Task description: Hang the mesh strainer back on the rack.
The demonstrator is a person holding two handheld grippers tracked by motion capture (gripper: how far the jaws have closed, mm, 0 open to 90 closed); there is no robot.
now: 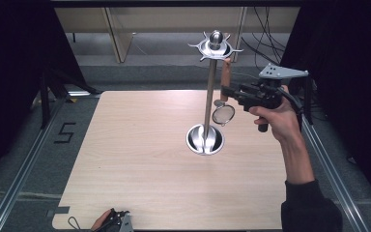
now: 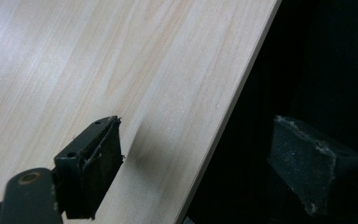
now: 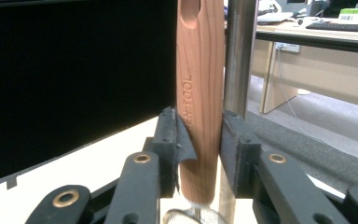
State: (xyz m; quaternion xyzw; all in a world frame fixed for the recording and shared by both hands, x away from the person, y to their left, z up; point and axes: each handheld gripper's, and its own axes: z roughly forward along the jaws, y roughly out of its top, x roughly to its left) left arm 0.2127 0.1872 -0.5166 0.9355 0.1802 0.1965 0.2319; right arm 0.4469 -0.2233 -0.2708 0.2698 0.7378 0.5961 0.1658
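Note:
A small strainer hangs upright in my right gripper [image 1: 228,91], which is shut on its wooden handle [image 1: 226,76]; the round mesh head [image 1: 223,114] points down. It is held just right of the metal pole [image 1: 209,96] of a utensil stand, below the stand's hooked crown [image 1: 215,45] and above its round base [image 1: 205,139]. In the right gripper view the handle [image 3: 200,102] is clamped between the jaws of the right gripper [image 3: 199,140], with the pole [image 3: 240,56] close behind it. My left gripper [image 1: 118,218] rests at the table's near edge, and in its own view the left gripper [image 2: 205,158] stands open.
The pale wooden table [image 1: 140,145] carries the stand near its middle right. Its edge [image 2: 223,121] runs between the left gripper's pads. Black curtains flank both sides, metal rails [image 1: 24,164] run along the floor, and desks stand beyond the far edge.

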